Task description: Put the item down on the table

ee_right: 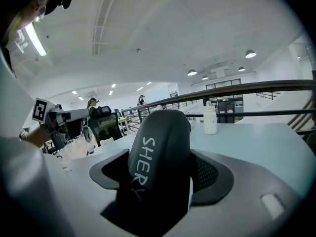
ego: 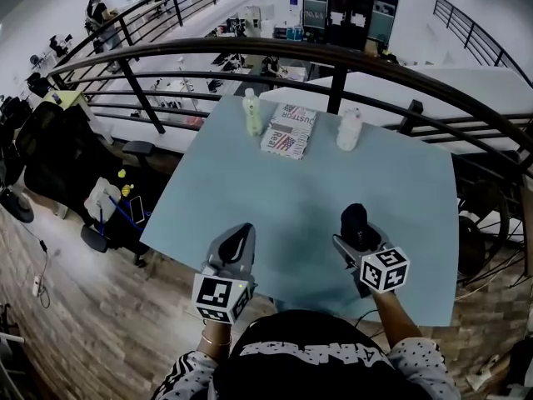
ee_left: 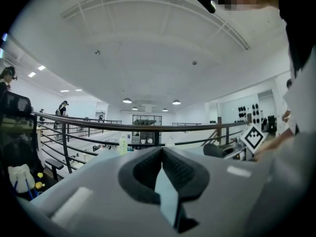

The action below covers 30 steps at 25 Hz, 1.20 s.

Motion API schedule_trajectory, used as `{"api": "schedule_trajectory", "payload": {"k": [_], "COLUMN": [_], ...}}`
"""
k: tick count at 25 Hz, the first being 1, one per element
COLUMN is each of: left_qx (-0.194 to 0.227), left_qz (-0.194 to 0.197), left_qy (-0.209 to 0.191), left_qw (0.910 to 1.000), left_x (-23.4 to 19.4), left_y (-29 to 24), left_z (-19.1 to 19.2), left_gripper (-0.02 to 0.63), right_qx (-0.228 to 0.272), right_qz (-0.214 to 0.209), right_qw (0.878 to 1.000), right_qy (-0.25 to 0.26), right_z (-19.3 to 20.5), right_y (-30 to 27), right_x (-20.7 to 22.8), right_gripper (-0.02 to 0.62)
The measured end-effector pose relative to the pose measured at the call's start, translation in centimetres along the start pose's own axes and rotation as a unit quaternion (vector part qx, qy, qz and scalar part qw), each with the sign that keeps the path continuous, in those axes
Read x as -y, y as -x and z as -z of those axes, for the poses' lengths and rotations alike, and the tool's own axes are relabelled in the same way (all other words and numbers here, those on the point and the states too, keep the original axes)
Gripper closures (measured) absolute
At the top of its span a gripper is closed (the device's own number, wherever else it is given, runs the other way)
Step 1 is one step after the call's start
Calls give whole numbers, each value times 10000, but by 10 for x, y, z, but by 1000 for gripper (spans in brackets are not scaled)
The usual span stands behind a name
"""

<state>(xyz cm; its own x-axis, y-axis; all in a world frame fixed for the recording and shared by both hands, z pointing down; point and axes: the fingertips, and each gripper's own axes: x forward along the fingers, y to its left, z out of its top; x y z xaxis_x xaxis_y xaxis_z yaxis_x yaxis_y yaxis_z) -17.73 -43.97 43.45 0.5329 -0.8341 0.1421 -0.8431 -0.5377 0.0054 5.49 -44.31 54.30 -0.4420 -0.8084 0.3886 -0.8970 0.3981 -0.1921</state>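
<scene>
The dark item (ego: 354,217) is sitting clamped in the right gripper (ego: 355,233), and in the right gripper view that rounded black piece (ee_right: 160,147), with white letters reading "SHER" running down it, is filling the space between the two pads. The right gripper (ee_right: 163,181) is biting on it from both sides. From the head view the item is hanging over the near part of the light blue table (ego: 291,190), at about 5 o'clock from the table's middle; whether it is touching the top, I cannot tell.

Just to its 9 o'clock, the left gripper (ego: 240,238) is pointing across the same table with its jaws pressed together at the tips and nothing between them, and the left gripper view (ee_left: 162,168) is showing the pads meeting.

Looking outward now: the stretch of table ahead of both grippers is lying bare. Up at the far edge, three things are lining up. A green bottle (ego: 252,113) is standing at 11 o'clock from the item, a printed packet (ego: 289,130) is lying flat just beside it, and a white bottle (ego: 350,129) is standing at 12 o'clock, well apart from the item.

Beyond them a dark railing (ego: 333,57) is curving round the table's far side. Off at 9 o'clock, a black office chair (ego: 50,152) is standing on the floor below.
</scene>
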Motion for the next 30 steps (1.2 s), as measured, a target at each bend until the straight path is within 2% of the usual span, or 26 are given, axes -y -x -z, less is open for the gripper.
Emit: {"api": "schedule_trajectory", "payload": {"k": [7,17,25,30], "left_qx": [12,105,-53,56], "left_qz": [34,-44,-62,-122], "left_qy": [125,89,158,87], "left_qw": [9999,9999,9998,9999], "left_x": [-7,-15,-17,-20], "left_y": [-2,-6,-9,-12], "left_z": [0,-2,4,0], "left_gripper": [606,606,606,606], "right_qx": [-333,-581,-800,-938], "right_qz": [54,173,259,299], "right_qw": [9994,9981,9964,9950], "right_qy": [76,82,129,176], "right_z": [16,34,48,56], "right_y": [-15,-33,-44,-50], "right_x": [9,25,35,42], "right_gripper": [219,221,221,221]}}
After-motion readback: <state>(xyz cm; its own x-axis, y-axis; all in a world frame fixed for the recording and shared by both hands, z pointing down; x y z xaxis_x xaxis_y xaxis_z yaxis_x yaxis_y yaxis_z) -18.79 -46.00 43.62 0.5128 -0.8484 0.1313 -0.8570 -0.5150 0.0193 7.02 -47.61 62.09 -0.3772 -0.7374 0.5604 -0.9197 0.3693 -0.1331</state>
